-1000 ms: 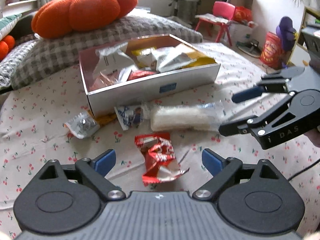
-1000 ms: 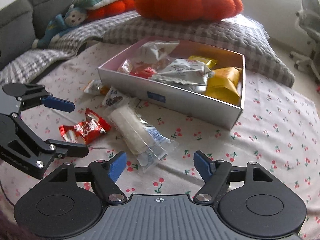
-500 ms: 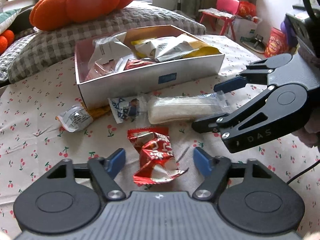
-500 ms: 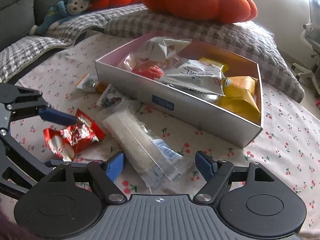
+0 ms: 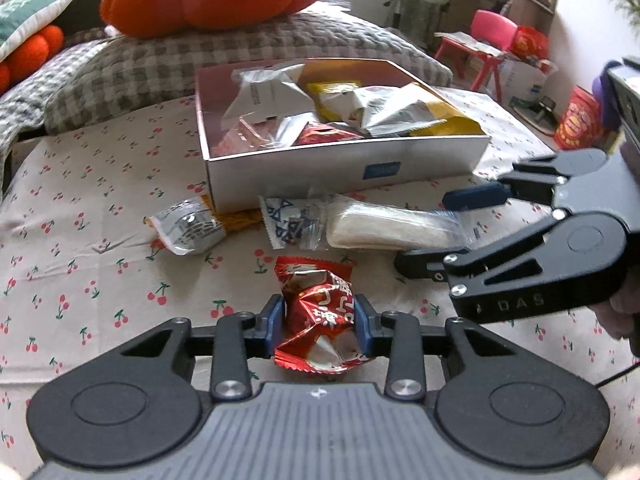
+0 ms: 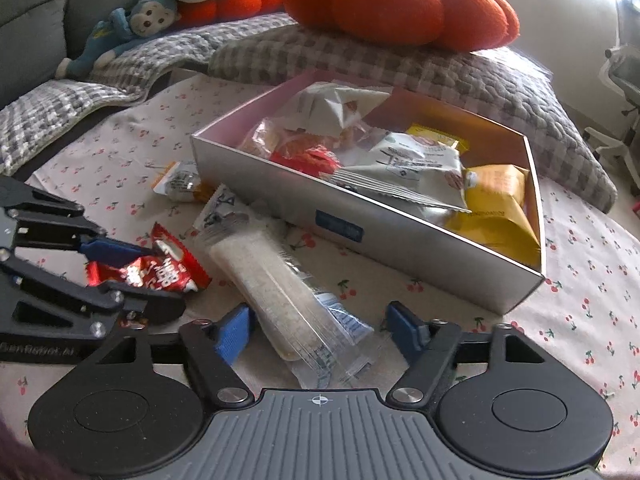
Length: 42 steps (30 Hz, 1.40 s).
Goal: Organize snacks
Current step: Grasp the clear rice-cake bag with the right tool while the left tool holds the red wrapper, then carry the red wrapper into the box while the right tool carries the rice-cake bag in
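- Blue pads of the left gripper [image 5: 319, 326] pinch a crumpled red snack wrapper [image 5: 318, 312] on the cherry-print cloth [image 5: 80, 240], in front of the silver box [image 5: 344, 168].
- Right gripper [image 6: 318, 328] spread wide, straddling the clear-wrapped rice cracker bar [image 6: 272, 292], also in front of the box.
- Small foil packet [image 5: 188, 226] at the box's front-left corner.
- Box holds white, yellow and red packets.
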Each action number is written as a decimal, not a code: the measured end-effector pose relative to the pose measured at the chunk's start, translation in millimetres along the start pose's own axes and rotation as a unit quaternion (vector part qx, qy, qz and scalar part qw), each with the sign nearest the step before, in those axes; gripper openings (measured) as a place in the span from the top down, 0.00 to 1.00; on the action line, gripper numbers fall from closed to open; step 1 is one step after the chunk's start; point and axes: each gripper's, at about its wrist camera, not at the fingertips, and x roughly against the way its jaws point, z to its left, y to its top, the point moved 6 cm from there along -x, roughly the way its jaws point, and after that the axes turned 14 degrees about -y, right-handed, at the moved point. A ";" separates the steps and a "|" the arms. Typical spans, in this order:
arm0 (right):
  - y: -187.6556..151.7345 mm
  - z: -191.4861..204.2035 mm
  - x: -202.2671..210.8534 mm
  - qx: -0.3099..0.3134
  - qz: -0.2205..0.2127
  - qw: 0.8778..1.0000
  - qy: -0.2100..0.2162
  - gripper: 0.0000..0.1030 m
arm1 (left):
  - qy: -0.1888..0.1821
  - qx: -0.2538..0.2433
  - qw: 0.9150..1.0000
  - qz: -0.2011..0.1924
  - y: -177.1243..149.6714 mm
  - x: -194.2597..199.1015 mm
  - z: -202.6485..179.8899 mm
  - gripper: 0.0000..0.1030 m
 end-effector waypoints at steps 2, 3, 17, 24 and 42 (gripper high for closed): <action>0.6 2.0 1.6 0.003 0.001 1.000 0.003 0.39 | 0.002 0.010 1.000 -0.002 0.4 0.9 3.4 0.68; 0.9 3.1 2.5 0.004 0.002 1.000 0.007 0.44 | 0.004 0.014 1.000 -0.003 0.5 1.8 5.1 0.68; 6.9 14.1 15.2 -0.028 0.037 0.998 0.049 0.71 | 0.007 0.043 0.999 -0.022 5.7 16.3 13.2 0.68; 8.0 5.6 18.5 -0.094 0.070 0.990 0.081 0.77 | 0.009 0.047 0.998 -0.028 8.9 20.5 14.8 0.68; 19.5 -2.9 47.2 -0.131 0.050 0.985 0.104 0.79 | 0.009 0.053 0.997 -0.051 18.7 33.4 15.8 0.68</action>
